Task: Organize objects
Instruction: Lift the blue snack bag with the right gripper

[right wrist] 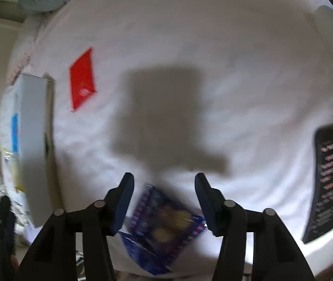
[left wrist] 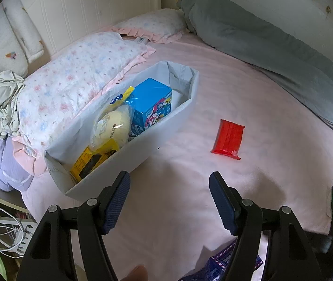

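Under my right claw (right wrist: 164,199), near the bed's front edge, sits the blue-purple packet (right wrist: 164,231). It lies flat on the pink sheet (right wrist: 236,93), partly between the jaws and below them. Jaws stand half open with gaps on both sides, pads not touching it. The view is motion-blurred, so I can't tell the packet's exact edge lines; its long axis looks skewed to the jaw line, running from upper left to lower right in the right wrist view.

Left claw (left wrist: 170,201) is also half open and holds nothing, hovering over bare sheet. The white box (left wrist: 166,128) lies just ahead and to its left, already holding a blue carton (left wrist: 153,104) and a yellow bag (left wrist: 111,126). The red packet (left wrist: 228,139) lies flat ahead and slightly right of the left claw, well apart from the box, long axis pointing away from me.

My read: the right claw is nearer the blue-purple packet, the left nearer the red one. To grab the blue-purple one I'd roll the wrist to square the pads across its short side. The box is to the right claw's left, so the carry goes leftward.

Black card (right wrist: 330,180) at far right is untouched.
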{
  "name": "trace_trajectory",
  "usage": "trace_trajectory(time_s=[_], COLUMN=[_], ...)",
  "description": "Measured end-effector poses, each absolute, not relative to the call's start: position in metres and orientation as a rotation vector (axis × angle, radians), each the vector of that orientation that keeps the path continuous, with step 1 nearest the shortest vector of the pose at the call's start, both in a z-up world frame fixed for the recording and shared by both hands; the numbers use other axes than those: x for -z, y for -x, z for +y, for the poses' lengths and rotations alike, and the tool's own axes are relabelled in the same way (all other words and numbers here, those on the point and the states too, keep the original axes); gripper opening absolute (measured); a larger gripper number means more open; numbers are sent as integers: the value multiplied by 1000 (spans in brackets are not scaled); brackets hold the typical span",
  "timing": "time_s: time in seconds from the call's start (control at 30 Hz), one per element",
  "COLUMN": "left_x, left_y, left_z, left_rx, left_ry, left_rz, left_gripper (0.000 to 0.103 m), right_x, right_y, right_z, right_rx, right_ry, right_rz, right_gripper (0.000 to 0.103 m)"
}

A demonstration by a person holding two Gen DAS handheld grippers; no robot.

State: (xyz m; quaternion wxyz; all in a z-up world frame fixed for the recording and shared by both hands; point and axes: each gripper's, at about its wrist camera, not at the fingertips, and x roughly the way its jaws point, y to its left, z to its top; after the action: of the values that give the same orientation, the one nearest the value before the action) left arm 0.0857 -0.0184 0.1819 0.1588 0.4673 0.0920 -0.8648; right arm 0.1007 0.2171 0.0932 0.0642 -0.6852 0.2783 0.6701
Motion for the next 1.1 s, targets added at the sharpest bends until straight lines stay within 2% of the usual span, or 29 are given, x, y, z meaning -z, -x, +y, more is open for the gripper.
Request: trace_trajectory(time_s=[0.23, 0.3, 0.37, 0.4, 0.53, 0.6, 0.63, 0.7, 0.8, 1.0, 1.1], left_x=[-180, -180, -180, -180, -180, -180, -179, -178, -177, -174, -176], left_y=[-84, -84, -84, -84, -84, -84, -84, -85, -86, -85, -86], left_z=[-15, -15, -15, -15, -18, -20, -21, -25, -31, -36, -36], left_rx=[2481, 2482, 2480, 2479, 2476, 2478, 2479, 2478, 2473, 2463, 2469], left_ry=[-1345, -1346, -1345, -1345, -1343, -1348, -1353, -1358, -1361, -1375, -1366], left_rz=[258, 257, 258, 260, 276, 283, 291, 303, 330, 366, 364], left_gripper=[69, 69, 69, 69, 69, 69, 69, 69, 69, 69, 69], right_x=[-69, -68, -64, -62, -52, -48, -45, -46, -49, -57, -63], right_y=[-120, -118, -114, -113, -107, -106, -107, -108, -109, -109, -108], right_z=[193, 185, 176, 172, 145, 131, 123, 115, 113, 143, 165], right_rx=[-1943, -1946, -1940, -1932, -1925, -1927, -1917, -1934, -1969, -2022, -2053], right_ry=[2352, 2364, 2376, 2384, 2438, 2456, 2462, 2445, 2442, 2398, 2336], right_rz=[850, 812, 782, 757, 417, 221, 96, 5, -6, 261, 416], right_gripper=[54, 60, 78, 80, 91, 93, 93, 92, 86, 68, 52])
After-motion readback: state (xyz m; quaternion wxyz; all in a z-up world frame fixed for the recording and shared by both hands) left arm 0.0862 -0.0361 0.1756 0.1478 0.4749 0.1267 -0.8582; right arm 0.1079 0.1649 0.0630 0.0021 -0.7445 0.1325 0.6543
